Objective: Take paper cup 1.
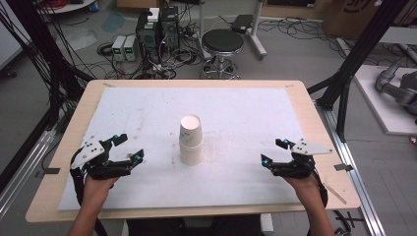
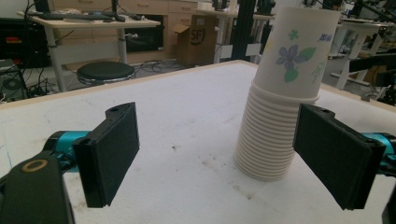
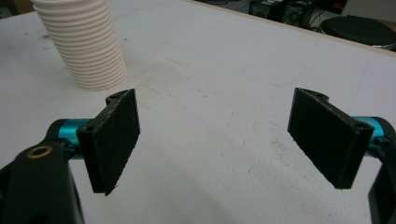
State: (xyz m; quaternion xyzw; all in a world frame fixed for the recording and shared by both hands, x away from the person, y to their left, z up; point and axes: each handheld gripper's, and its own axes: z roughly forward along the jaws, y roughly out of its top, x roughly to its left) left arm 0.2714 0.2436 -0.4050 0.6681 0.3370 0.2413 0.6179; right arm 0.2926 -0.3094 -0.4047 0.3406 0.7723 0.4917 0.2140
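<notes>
1. Two grippers are hovering at the near edge of the counter (image 1: 305,105), on either side of the stack of paper cups (image 1: 191,139) that serves as landmark. The left gripper (image 1: 129,147) is sitting near and to the left of the stack with its jaws spread wide and empty, and the right gripper (image 1: 273,151) is sitting near and to the right of it, jaws likewise spread and gripping nothing.
2. Nothing is yet being grasped, so I judge the work as barely begun: reaching, gripping and lifting or separating a cup are all remaining.
3. Flat black pads (image 2: 112,151) with a rough, foam-like face are lining the jaws, carried on teal metal fittings.
4. Standing upright mid-counter, the stack is resting on a white mat (image 1: 147,108) that is looking scuffed and speckled; its nested rims are forming ribbed rings, and the tapering top cup is bearing a purple flower print.
5. Beyond the stack, past the counter's far edge, a round black stool (image 1: 223,42) is standing on the floor.
</notes>
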